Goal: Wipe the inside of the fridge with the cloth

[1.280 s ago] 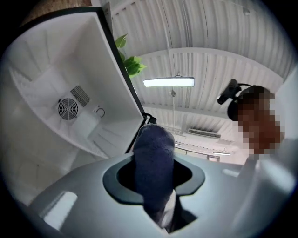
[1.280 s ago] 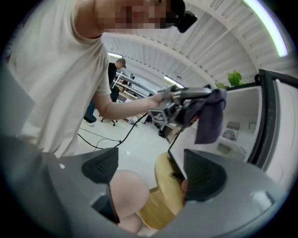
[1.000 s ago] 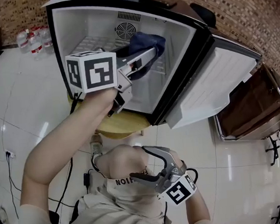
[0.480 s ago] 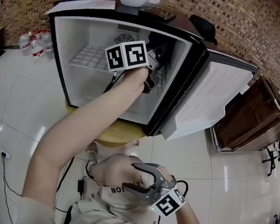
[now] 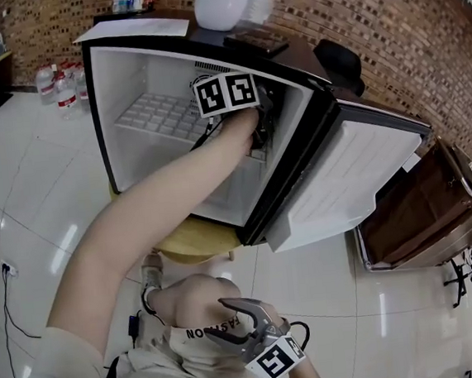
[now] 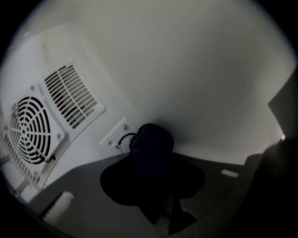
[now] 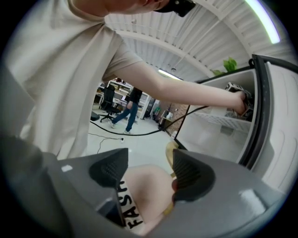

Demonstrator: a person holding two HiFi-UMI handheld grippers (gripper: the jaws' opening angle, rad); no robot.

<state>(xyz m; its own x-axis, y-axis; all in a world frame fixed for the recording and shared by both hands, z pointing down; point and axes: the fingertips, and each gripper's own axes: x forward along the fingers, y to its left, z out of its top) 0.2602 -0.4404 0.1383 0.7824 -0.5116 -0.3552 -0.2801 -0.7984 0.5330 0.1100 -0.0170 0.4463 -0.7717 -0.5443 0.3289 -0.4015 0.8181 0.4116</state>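
Head view: left gripper [image 5: 265, 131] jaws hidden behind its marker cube [image 5: 225, 94] and left hand [image 5: 242, 127], deep inside black white-lined fridge [image 5: 126, 78]. Left gripper view: bunched dark blue cloth [image 6: 151, 155] masks jaw tips, part of round dial [image 6: 122, 139].

The cloth [image 6: 151, 153] sits inside the fridge [image 5: 121, 112], right of the fan [image 6: 29, 128]; the door [image 5: 351, 181] swings right, a plant pot [image 5: 220, 7] on top, bottles [image 5: 53, 84] far left.

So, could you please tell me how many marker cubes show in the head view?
2: one cube in the opening of the fridge, at the end of the outstretched arm; the other at the picture's bottom edge.
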